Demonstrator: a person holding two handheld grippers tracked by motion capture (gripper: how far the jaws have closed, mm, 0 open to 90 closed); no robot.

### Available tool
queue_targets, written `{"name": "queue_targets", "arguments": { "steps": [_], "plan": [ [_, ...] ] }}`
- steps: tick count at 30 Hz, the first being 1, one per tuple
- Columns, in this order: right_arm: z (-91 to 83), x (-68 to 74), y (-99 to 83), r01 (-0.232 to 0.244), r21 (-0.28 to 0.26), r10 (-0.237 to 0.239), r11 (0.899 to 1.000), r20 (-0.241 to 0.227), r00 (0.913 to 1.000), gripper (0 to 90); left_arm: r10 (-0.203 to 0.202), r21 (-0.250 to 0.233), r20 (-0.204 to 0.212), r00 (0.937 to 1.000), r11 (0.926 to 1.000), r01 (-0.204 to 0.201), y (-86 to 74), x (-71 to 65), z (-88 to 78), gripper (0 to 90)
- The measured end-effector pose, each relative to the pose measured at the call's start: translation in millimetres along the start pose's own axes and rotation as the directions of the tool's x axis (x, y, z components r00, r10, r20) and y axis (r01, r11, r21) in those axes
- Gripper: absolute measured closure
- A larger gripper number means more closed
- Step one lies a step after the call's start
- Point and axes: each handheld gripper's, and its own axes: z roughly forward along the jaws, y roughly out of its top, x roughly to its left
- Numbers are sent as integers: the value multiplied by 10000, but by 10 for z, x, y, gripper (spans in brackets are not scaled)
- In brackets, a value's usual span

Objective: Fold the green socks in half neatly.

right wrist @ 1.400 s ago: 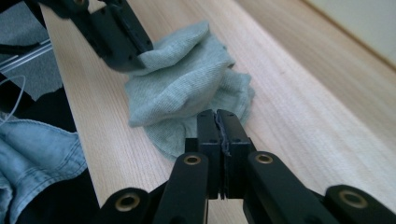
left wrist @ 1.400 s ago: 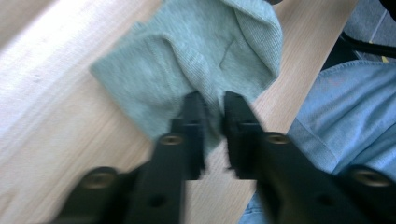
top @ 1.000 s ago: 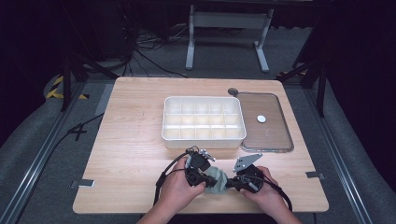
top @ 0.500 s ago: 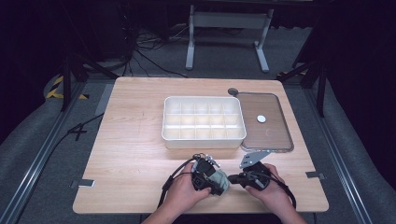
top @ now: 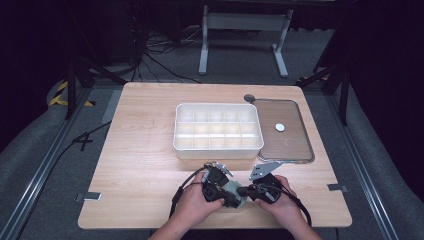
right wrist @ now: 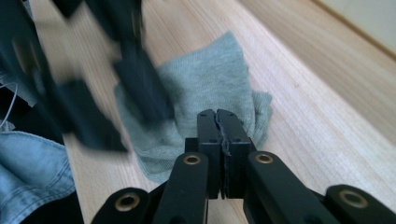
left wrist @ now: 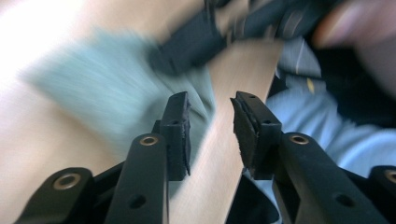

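The light wooden table [top: 140, 150] carries everything, and the white plastic compartment tray [top: 218, 131], standing at its middle, serves as the landmark. Touching the tray's right side lies a flat clear lid with a dark rim [top: 285, 131], with a small white round disc [top: 280, 127] on it. Toward the person from the tray, near the table's front edge, lies a small grey-green knitted cloth [right wrist: 205, 88], crumpled and folded on the wood, well apart from the tray.

The left gripper [left wrist: 211, 116] hovers at the cloth's left edge, farther from the tray than the cloth. Its jaws have just been opening and now stand spread, with bare wood and a corner of cloth showing in the gap; the pads press on nothing. The right gripper [right wrist: 218, 116] meets the cloth from the right, its jaws pressed together on a thin fold of the fabric's edge.
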Motion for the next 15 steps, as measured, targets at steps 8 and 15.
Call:
{"name": "queue_targets", "arguments": {
  "steps": [8,15],
  "plan": [
    [8,-2,-3,101,-63,-101,9999,6,9999,888,765,340,-2776,9577,9970,-698,-11,132,142,834],
    [-214,4,34,-494,-1142,446,9922,-437,9980,801,759,626,-3120,9470,9963,-593,-39,99,153,856]
  ]
}}
